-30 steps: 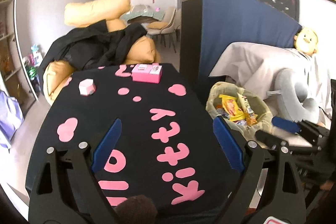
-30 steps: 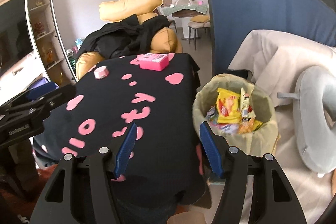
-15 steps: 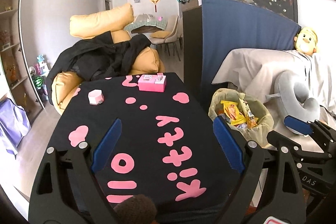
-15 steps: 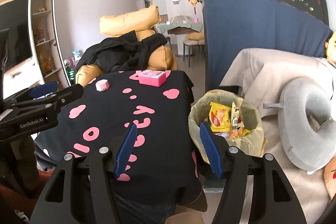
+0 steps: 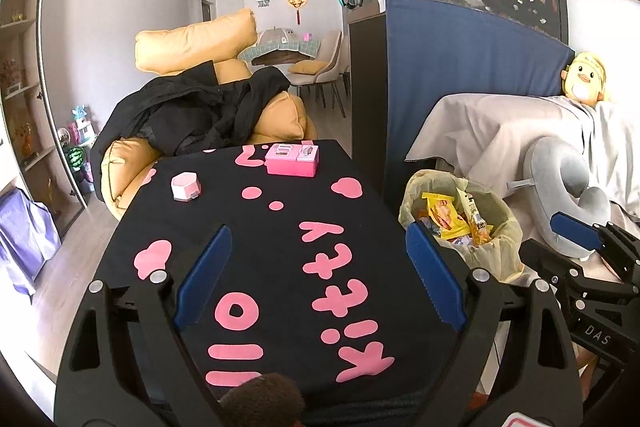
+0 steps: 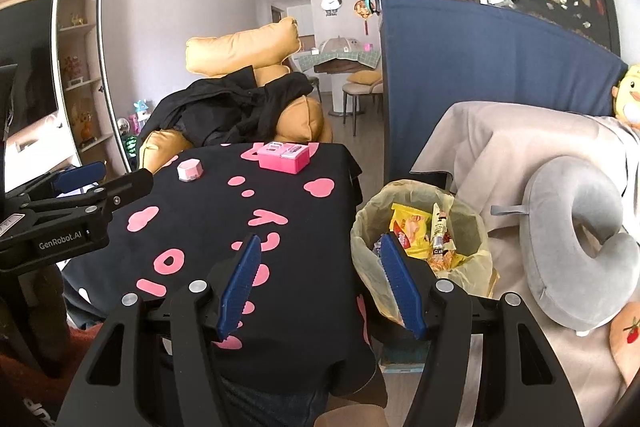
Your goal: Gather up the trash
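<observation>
Inside the bin, a wrapper stands upright; both tongs, left and right, gape empty.

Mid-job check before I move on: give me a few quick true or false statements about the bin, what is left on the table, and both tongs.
1. The trash bin stands on the floor beside the table, lined with a yellowish bag. True.
2. The bin is empty. False: snack wrappers lie inside it.
3. The right tongs grip a wrapper. False: their jaws stand open with nothing between them.
4. The left tongs are open and hold nothing. True.
5. A pink box and a small pink container sit at the table's far end. True.
6. The grey neck pillow lies on the table. False: it rests on the covered sofa.
</observation>
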`<state>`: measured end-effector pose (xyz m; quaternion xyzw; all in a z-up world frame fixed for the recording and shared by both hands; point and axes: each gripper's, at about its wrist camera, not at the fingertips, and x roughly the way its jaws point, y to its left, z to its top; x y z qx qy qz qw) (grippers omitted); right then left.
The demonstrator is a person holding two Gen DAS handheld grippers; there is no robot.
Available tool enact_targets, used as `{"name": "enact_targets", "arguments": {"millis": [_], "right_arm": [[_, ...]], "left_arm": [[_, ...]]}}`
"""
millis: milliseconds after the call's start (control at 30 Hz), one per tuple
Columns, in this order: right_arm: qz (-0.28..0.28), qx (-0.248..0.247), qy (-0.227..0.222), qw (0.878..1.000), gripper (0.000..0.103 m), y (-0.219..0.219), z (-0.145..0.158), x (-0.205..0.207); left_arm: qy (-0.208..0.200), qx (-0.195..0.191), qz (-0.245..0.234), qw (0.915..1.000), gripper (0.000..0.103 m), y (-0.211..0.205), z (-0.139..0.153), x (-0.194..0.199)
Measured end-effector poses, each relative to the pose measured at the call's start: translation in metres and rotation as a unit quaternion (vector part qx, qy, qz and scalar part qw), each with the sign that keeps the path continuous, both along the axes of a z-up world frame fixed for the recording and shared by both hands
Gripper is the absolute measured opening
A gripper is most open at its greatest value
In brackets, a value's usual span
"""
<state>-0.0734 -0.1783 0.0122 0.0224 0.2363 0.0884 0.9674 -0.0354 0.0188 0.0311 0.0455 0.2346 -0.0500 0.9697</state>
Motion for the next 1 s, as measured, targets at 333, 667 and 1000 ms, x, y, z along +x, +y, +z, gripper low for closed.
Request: {"name": "enact_targets", "arguments": {"millis": [333, 667, 1000], "right_arm": [[-0.004, 0.003, 0.001, 1.0, 0.059, -0.0019, -0.0013, -0.0006], [-0.008, 0.005, 0.001, 1.0, 0.059, -0.0038, -0.0012, -0.0022], [-0.008, 0.006, 0.003, 1.0, 0.059, -0.0044, -0.0014, -0.0011]], "left_arm": [[0.004, 0.0, -0.002, 1.0, 0.085, -0.0003, -0.003, 0.0014], [0.006, 0.0, -0.003, 1.0, 0.085, -0.001, -0.0047, 0.0012], [0.006, 0.0, -0.003, 1.0, 0.085, -0.0005, -0.0043, 0.002]]}}
